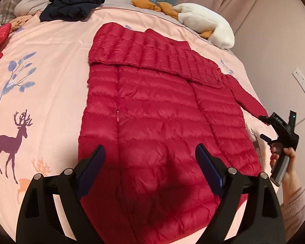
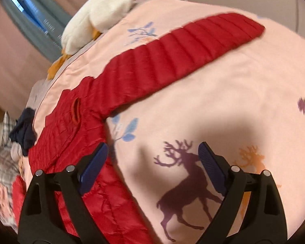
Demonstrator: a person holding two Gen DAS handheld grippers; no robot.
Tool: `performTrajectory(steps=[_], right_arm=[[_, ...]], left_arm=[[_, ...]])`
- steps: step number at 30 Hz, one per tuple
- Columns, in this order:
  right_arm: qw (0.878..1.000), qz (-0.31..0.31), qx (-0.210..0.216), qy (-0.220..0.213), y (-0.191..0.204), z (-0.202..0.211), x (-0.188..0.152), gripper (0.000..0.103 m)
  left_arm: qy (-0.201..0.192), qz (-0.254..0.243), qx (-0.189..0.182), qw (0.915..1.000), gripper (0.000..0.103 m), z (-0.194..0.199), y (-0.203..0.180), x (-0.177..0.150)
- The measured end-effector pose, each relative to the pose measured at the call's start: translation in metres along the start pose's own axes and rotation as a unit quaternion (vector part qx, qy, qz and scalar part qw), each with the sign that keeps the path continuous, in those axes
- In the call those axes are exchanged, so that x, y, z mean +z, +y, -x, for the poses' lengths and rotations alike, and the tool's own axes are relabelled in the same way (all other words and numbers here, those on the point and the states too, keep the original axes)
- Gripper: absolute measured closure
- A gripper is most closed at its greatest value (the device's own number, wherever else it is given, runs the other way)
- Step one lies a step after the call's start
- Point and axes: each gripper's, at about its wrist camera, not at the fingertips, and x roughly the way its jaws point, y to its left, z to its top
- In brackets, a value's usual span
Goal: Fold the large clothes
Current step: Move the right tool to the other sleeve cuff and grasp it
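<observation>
While the red down jacket (image 1: pixel 158 109) lies flat on the bed (image 1: pixel 50 65), the left wrist view looks along it from its hem end. One sleeve (image 1: pixel 152 50) is already laid across the jacket's upper body, which reads as the first fold done. The left gripper (image 1: pixel 150 162) hangs above the hem with its jaws spread wide and nothing between them, seemingly waiting for its turn. Off the jacket's right edge, a hand (image 1: pixel 284 166) holds the right gripper (image 1: pixel 278 126) near the cuff of the other sleeve (image 1: pixel 244 93), which stretches away from the body. Beyond the jacket's collar end sit a dark blue garment (image 1: pixel 73 2) and a white plush duck (image 1: pixel 205 22), kept clear of the folding area.

From the right wrist view, the unfolded sleeve (image 2: pixel 172 61) runs out from the jacket's shoulder across the pink deer-print cover (image 2: pixel 233 101). The right gripper (image 2: pixel 152 166) hovers over bare cover just beside the jacket's side edge, jaws spread and holding nothing. I judge it is placed there to reach for that sleeve and bring it over the body. The duck (image 2: pixel 95 16) lies past the sleeve, near the bed's edge.
</observation>
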Motion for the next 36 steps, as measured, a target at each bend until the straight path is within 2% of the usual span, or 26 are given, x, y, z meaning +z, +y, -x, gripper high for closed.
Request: performTrajectory(steps=[3, 5, 9, 16, 25, 36], right_arm=[[1.000, -0.016, 0.010, 0.016, -0.004, -0.011, -0.006, 0.011], [1.000, -0.012, 0.011, 0.015, -0.001, -0.015, -0.009, 0.006], [0.999, -0.025, 0.031, 0.008, 0.001, -0.020, -0.004, 0.004], [0.994, -0.077, 0.077, -0.008, -0.015, -0.031, 0.019, 0.004], [0.978, -0.149, 0.143, -0.043, -0.045, -0.045, 0.053, 0.005], [0.968, -0.186, 0.160, -0.061, -0.067, -0.059, 0.098, 0.006]], left_arm=[[0.001, -0.006, -0.001, 1.0000, 0.013, 0.000, -0.003, -0.002], [0.004, -0.007, -0.004, 1.0000, 0.013, -0.001, -0.004, -0.003], [0.011, -0.010, -0.003, 0.9999, 0.013, -0.007, -0.007, -0.006], [0.019, -0.014, 0.004, 0.9997, 0.013, -0.015, -0.013, -0.003], [0.049, -0.016, -0.012, 0.9986, 0.013, -0.036, -0.035, -0.004], [0.055, 0.006, -0.003, 0.9984, 0.013, -0.043, -0.039, -0.003]])
